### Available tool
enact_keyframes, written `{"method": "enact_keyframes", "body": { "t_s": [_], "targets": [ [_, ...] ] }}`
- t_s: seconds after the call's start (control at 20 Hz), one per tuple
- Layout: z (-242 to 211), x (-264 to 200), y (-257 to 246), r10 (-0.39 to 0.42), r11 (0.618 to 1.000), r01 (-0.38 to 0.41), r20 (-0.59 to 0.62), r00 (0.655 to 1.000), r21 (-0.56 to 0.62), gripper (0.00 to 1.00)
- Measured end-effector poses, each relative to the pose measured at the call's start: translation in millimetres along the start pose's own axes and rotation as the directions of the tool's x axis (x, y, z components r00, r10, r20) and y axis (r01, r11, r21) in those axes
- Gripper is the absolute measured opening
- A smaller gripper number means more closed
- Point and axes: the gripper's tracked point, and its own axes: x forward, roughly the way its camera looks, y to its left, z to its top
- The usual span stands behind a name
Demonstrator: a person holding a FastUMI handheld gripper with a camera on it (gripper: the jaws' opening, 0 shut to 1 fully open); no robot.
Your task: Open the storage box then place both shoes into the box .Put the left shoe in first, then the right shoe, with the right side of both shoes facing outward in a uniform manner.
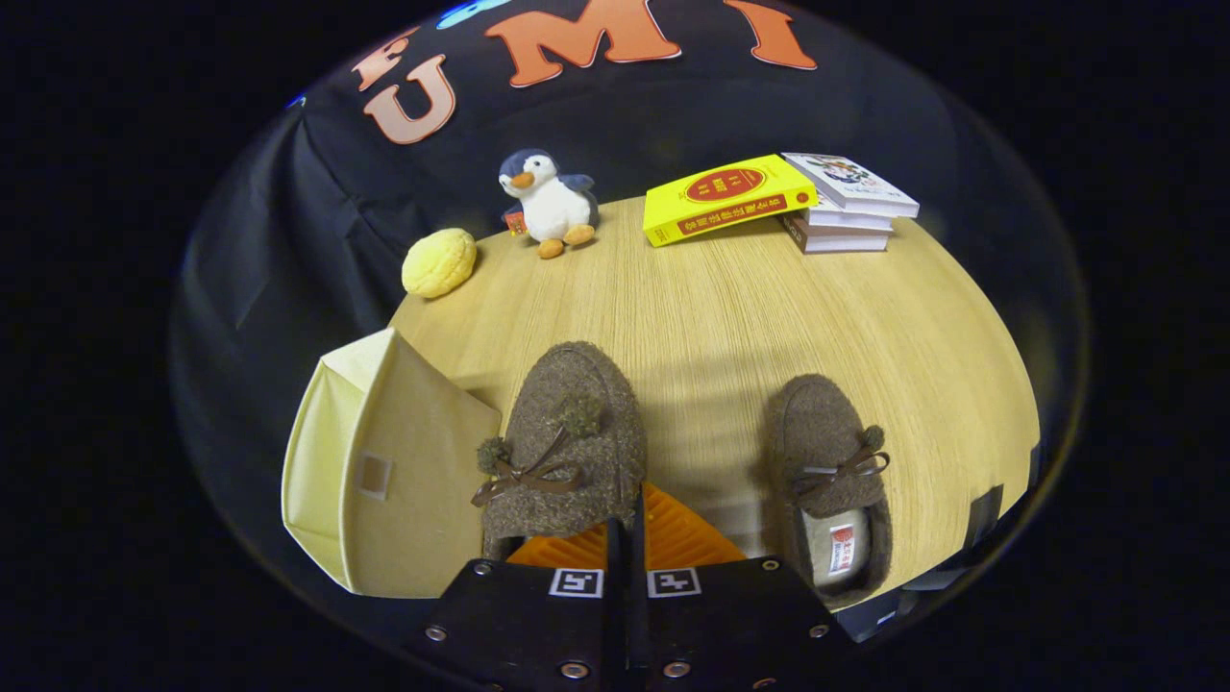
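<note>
Gripper (625, 538) closed on heel edge of left shoe (567, 442), ready for transfer.

Nearest: fingers (673, 543) pressed together with almost no gap, seemingly pinching the near rim of the brown fuzzy shoe; exact contact hidden. Just left, touching or nearly touching that shoe: pale yellow storage box (384, 461), flap state hard to tell from here. Right, well apart: right shoe (831, 471), opening facing near, on wooden table (730, 308). Farther: yellow round toy (439, 261) far left, plush penguin (548, 204), yellow book (725, 197) leaning on stacked books (846, 207). Best handled by keeping grip firm, lifting level, swinging left over the box, right side turned outward, lowering without dragging the bow.
</note>
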Motion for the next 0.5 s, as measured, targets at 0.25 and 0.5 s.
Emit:
{"method": "enact_keyframes", "body": {
  "t_s": [0.25,0.5],
  "targets": [
    [35,-38,54,0.062,0.998,-0.061,0.045,0.997,-0.013,0.02],
    [64,-66,126,0.159,0.987,-0.153,0.111,0.981,-0.057,0.02]
  ]
}}
